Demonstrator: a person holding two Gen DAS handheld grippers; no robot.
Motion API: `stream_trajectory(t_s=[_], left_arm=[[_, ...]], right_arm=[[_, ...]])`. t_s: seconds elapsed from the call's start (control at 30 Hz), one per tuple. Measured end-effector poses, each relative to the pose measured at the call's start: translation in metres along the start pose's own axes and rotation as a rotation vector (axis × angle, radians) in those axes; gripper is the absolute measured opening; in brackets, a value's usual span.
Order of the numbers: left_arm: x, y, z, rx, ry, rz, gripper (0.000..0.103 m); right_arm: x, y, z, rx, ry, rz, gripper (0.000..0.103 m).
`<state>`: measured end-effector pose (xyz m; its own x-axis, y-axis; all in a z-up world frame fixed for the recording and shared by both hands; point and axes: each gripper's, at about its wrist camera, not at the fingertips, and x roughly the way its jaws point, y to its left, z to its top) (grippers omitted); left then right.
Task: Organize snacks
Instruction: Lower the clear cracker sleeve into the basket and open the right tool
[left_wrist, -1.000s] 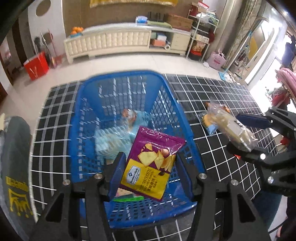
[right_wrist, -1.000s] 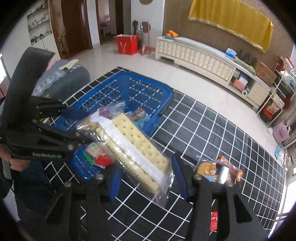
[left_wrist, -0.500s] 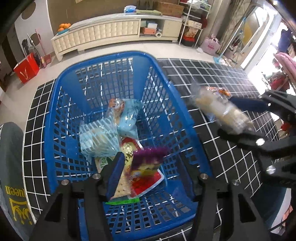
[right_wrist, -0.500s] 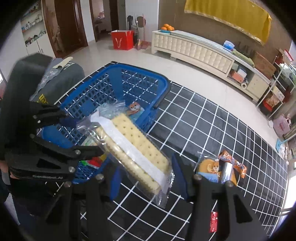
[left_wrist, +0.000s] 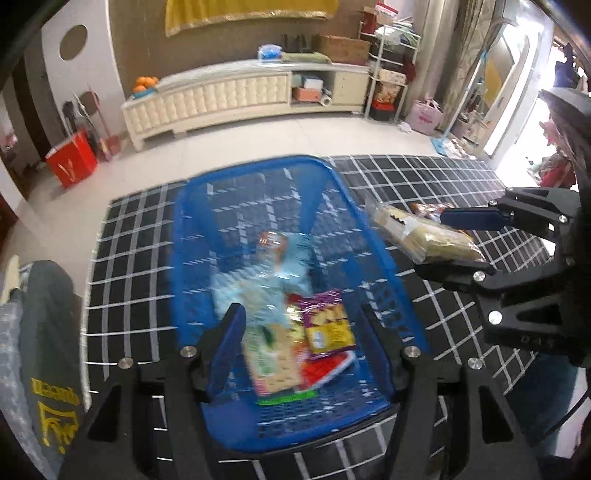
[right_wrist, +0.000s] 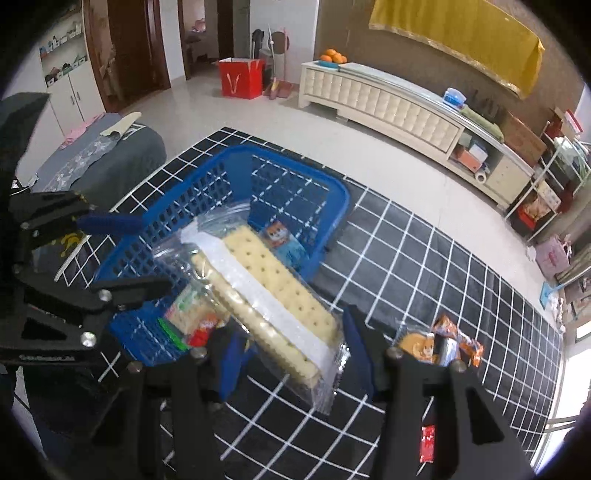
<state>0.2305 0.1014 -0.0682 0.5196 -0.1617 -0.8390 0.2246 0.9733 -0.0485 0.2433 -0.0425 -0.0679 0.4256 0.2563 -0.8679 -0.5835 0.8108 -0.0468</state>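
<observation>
A blue plastic basket (left_wrist: 266, 177) stands on a black grid mat and holds several snack packs, with a purple chips bag (left_wrist: 328, 325) on top. My left gripper (left_wrist: 303, 343) is open and empty above the basket's near end. My right gripper (right_wrist: 291, 354) is shut on a clear pack of crackers (right_wrist: 266, 295) and holds it above the mat just right of the basket (right_wrist: 207, 184). That pack (left_wrist: 424, 236) also shows in the left wrist view beside the basket's right rim.
Orange snack packs (right_wrist: 439, 343) and a small red sachet (right_wrist: 427, 443) lie on the mat (right_wrist: 424, 258) to the right. A grey cushion (left_wrist: 48, 332) sits left of the basket. A white cabinet (left_wrist: 229, 99) stands on the floor beyond.
My left gripper let go of the purple chips bag, which dropped into the basket, and it has lifted back. My right gripper has carried the crackers closer to the basket.
</observation>
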Motion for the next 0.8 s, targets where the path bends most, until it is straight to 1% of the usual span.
stream_trajectory(t_s=[0.13, 0.33, 0.47, 0.53, 0.67, 0.73, 0.8], left_arm=[[-0.005, 0.033, 0.005, -0.049, -0.015, 0.016, 0.059], [-0.003, 0.073, 0.014, -0.103, -0.014, 0.046, 0.059], [0.006, 0.096, 0.02, -0.13, 0.006, 0.034, 0.059], [0.011, 0.104, 0.022, -0.138, 0.012, 0.021, 0.059], [0.028, 0.121, 0.031, -0.164, 0.014, 0.048, 0.059], [0.036, 0.129, 0.034, -0.185, 0.015, 0.043, 0.059], [0.044, 0.134, 0.036, -0.198, 0.031, 0.034, 0.059]], right_arm=[[0.014, 0.012, 0.019, -0.023, 0.017, 0.001, 0.056], [0.045, 0.03, 0.054, -0.086, 0.058, -0.011, 0.056], [0.072, 0.037, 0.075, -0.124, 0.088, -0.022, 0.056], [0.084, 0.04, 0.082, -0.135, 0.101, -0.023, 0.056], [0.108, 0.042, 0.089, -0.137, 0.122, -0.017, 0.056], [0.119, 0.043, 0.092, -0.133, 0.134, -0.009, 0.056], [0.127, 0.043, 0.095, -0.127, 0.141, -0.014, 0.056]])
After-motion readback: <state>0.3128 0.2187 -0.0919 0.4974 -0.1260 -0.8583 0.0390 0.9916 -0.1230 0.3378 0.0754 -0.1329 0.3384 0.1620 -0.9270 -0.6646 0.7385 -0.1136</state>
